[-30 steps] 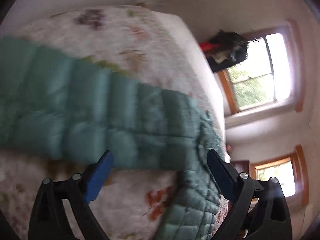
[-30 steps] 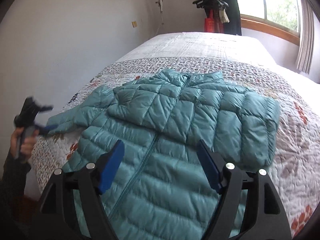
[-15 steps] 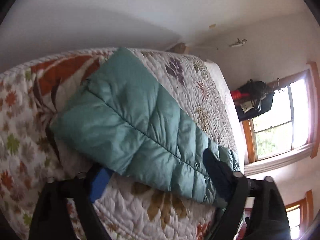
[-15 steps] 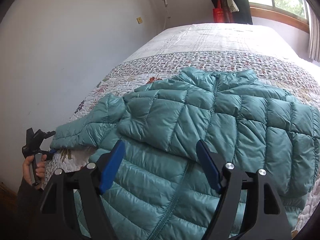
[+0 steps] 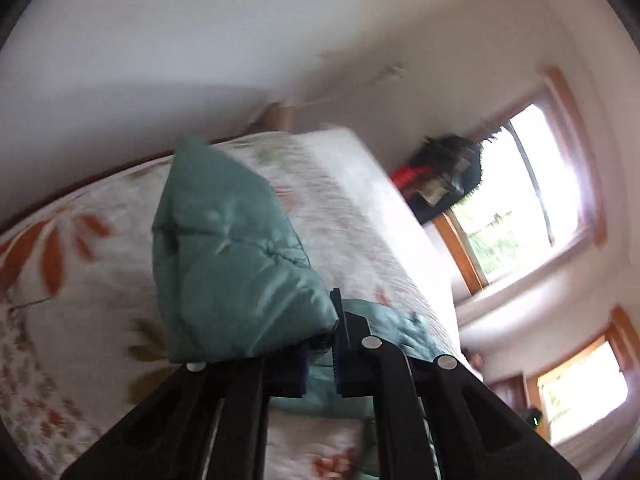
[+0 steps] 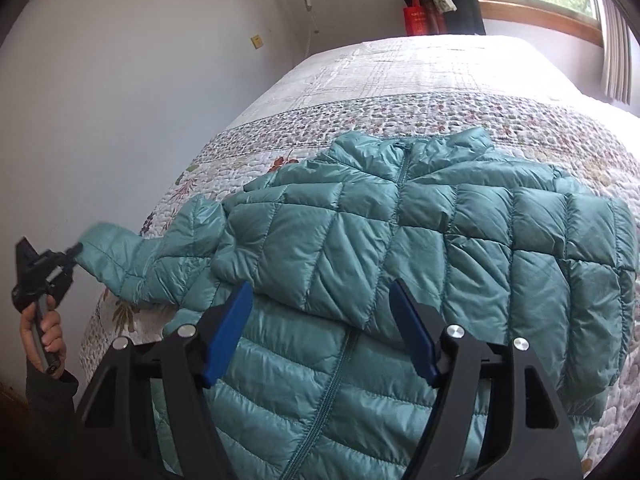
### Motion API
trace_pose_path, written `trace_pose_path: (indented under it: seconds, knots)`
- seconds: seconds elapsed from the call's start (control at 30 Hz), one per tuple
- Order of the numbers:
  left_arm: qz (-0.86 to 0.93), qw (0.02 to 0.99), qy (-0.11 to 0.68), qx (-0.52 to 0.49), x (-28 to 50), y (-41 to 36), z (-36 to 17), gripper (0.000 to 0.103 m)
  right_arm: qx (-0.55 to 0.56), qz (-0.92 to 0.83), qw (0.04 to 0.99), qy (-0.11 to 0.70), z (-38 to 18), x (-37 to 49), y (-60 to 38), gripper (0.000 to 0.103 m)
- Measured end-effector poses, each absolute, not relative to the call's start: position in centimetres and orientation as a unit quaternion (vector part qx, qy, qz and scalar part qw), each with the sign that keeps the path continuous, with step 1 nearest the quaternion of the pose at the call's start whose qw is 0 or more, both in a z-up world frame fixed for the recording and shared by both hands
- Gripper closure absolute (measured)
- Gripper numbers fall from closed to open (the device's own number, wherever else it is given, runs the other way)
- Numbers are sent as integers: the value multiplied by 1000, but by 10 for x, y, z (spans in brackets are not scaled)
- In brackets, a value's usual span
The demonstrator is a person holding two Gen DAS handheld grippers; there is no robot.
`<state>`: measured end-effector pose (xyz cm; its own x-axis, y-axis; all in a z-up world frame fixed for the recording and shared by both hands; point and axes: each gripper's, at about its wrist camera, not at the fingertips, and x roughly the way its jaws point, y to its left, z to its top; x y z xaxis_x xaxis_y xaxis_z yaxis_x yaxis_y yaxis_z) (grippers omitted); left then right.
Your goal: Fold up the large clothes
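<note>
1. Two grippers work: the left gripper is clenched on the sleeve cuff, lifted for folding inward.
2. Right gripper hovers with fingers spread, empty, at lower centre.
3. Jacket lies flat on the bed, giving a smooth base.

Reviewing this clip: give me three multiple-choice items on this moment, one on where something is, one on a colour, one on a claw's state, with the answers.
1. Where does the puffer jacket lie?
A. on the quilted bed
B. on a chair
C. on the floor

2. What colour is the jacket?
A. red
B. teal
C. black

3. What is the left claw doing?
A. hanging open over the collar
B. shut on nothing
C. shut on the sleeve cuff

Answers:
1 A: the jacket is spread front up on the floral quilt.
2 B: every quilted panel is teal green.
3 C: the left wrist view shows the cuff pinched between the fingers, while the right claw is open above the jacket's front.
</note>
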<state>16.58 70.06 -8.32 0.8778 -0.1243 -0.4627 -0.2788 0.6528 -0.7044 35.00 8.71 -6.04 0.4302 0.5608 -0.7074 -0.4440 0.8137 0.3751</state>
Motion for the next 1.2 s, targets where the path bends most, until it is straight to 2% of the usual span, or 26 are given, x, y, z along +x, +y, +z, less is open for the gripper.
trace_pose_path:
  seconds: [0.13, 0.27, 0.4, 0.63, 0.7, 0.77, 0.8, 0.87, 0.97, 1.17, 1.2]
  knots:
    - [-36, 910, 248, -329, 215, 624, -30, 95, 120, 294, 831, 457, -59, 357, 68, 34]
    - [-94, 923, 270, -258, 258, 551, -13, 96, 176, 282, 820, 467, -57, 365, 39, 35]
    - [-136, 911, 327, -212, 296, 492, -42, 96, 226, 271, 804, 478, -59, 374, 12, 35]
    - [-182, 866, 436, -163, 340, 419, -129, 96, 304, 276, 762, 500, -78, 392, -8, 34]
    - [-196, 853, 458, -154, 347, 410, -145, 90, 325, 292, 740, 511, -86, 399, -4, 34]
    - [-202, 849, 465, -148, 345, 407, -153, 74, 342, 307, 717, 525, -96, 405, 6, 34]
    - [-207, 847, 466, -152, 342, 406, -153, 70, 346, 310, 709, 530, -100, 408, 10, 34]
    - [-222, 846, 455, -167, 332, 412, -146, 49, 348, 317, 696, 542, -109, 413, 22, 35]
    - [-238, 856, 418, -186, 314, 428, -125, 27, 346, 323, 684, 555, -120, 422, 37, 39]
    - [-247, 856, 387, -238, 304, 461, -100, 25, 322, 325, 680, 573, -132, 431, 67, 45]
    - [-245, 858, 382, -242, 302, 464, -96, 25, 317, 326, 680, 576, -133, 433, 71, 50]
